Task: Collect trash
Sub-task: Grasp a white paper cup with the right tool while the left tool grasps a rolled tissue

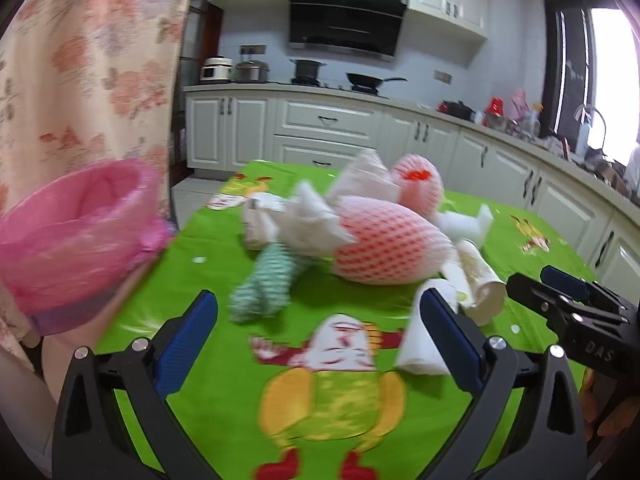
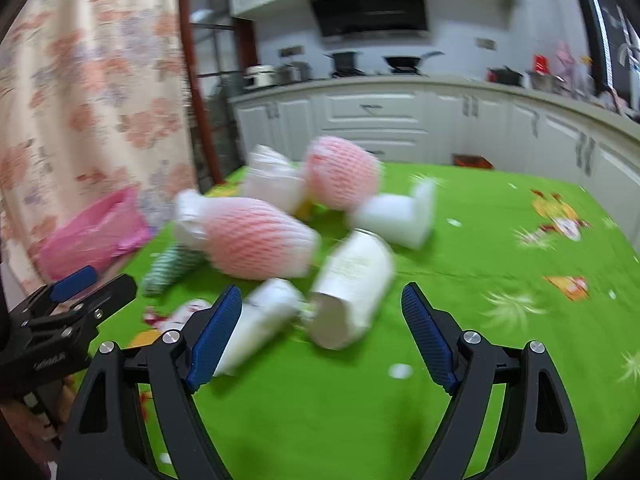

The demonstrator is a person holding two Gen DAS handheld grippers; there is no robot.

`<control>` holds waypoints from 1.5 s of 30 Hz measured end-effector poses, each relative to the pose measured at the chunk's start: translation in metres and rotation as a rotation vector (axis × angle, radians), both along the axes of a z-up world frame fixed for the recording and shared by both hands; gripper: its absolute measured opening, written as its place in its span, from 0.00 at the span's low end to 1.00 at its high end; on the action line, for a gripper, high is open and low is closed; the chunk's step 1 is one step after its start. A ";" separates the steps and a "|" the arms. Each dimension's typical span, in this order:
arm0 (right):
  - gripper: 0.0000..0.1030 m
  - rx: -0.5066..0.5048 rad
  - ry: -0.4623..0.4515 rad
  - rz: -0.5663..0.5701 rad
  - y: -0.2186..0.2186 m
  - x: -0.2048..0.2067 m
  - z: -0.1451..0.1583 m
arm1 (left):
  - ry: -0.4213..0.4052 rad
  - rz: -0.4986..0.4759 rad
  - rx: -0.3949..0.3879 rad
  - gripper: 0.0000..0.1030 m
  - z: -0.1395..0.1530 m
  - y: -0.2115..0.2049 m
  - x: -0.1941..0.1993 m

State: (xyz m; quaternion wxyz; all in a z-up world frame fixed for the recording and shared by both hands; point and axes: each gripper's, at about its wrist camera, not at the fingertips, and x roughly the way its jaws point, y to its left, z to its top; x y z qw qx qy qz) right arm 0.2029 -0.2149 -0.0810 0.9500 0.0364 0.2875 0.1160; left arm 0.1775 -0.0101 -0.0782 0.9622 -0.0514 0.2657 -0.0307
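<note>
Left gripper (image 1: 318, 320): jaws spread wide, nothing between the blue pads, hanging over the green tablecloth (image 1: 224, 360). Right gripper (image 2: 322, 324): jaws also apart and empty, above the same cloth.

Trash pile sits mid-cloth. Landmark: large pink foam fruit net (image 1: 388, 240). Green-white net (image 1: 266, 280) just left of it. Crumpled white paper (image 1: 308, 220) touches its far-left end. Tipped paper cup (image 1: 480, 280) at its right end. Second pink net (image 1: 418, 182) behind it. Pink-lined bin (image 1: 76, 236) well left, off the table edge.

Right claw (image 2: 322, 330) gapes empty before a toppled paper cup (image 2: 350, 292).
</note>
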 end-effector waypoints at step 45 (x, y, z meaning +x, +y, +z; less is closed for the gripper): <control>0.31 -0.009 0.117 -0.127 -0.053 0.012 -0.022 | 0.239 -0.199 0.122 0.76 -0.031 -0.094 0.062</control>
